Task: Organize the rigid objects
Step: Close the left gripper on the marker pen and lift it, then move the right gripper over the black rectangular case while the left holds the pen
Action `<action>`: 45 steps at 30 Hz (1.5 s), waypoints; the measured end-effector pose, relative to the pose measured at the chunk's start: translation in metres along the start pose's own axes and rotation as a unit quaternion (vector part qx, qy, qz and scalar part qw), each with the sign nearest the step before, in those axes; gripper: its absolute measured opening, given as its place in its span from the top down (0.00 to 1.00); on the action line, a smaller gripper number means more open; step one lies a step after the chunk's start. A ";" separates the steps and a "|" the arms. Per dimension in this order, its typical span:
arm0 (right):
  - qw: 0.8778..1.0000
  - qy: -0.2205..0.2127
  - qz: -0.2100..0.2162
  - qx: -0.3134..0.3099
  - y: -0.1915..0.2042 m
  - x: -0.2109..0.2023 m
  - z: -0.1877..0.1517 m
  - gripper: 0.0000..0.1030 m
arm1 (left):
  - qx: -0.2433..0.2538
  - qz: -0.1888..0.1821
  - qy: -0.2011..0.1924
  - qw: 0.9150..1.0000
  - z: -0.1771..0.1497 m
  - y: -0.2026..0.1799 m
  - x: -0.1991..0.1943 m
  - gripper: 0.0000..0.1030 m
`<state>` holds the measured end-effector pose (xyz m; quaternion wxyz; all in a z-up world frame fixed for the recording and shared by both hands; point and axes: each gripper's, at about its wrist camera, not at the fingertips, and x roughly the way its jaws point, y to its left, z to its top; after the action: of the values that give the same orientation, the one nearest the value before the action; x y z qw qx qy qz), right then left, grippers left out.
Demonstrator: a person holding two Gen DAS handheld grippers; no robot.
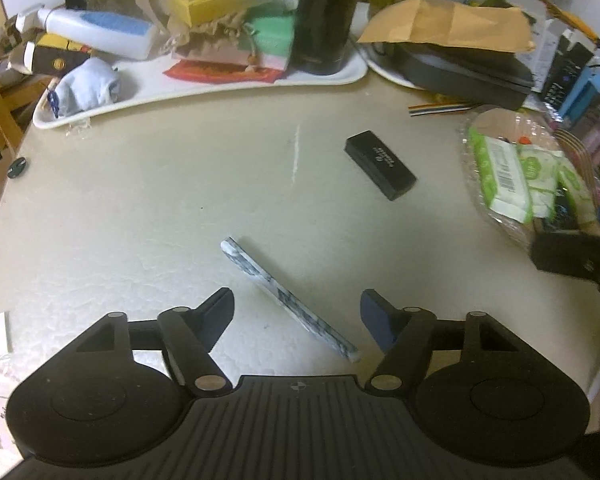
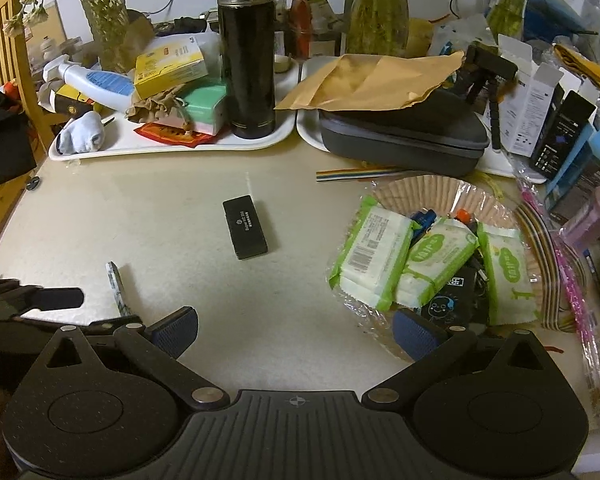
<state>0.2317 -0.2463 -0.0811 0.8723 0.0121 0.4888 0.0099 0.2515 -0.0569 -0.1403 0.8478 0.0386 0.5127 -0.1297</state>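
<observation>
A thin marbled grey-white stick (image 1: 288, 298) lies flat on the beige table, slanting between the fingers of my open left gripper (image 1: 296, 312), which holds nothing. The stick's far end also shows in the right wrist view (image 2: 116, 288). A small black box (image 1: 380, 164) with white print lies further out, also in the right wrist view (image 2: 245, 227). My right gripper (image 2: 296, 330) is open and empty, low over the table near the front. Its body shows at the right edge of the left wrist view (image 1: 572, 258).
A white tray (image 2: 172, 146) at the back holds a tall black flask (image 2: 246, 48), boxes, a bottle and a sock. A second tray carries a grey case (image 2: 400, 136) under brown paper. A clear plastic bowl (image 2: 440, 196) with wipe packs (image 2: 370, 252) sits right.
</observation>
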 end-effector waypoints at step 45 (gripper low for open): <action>0.998 -0.029 0.031 -0.050 0.026 0.016 0.020 0.00 | -0.009 -0.040 -0.063 0.997 -0.004 0.021 -0.061 0.90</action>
<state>0.2567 -0.2201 -0.0841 0.8849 -0.0160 0.4615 0.0608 0.2267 -0.0253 -0.0898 0.8731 0.0024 0.4602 -0.1608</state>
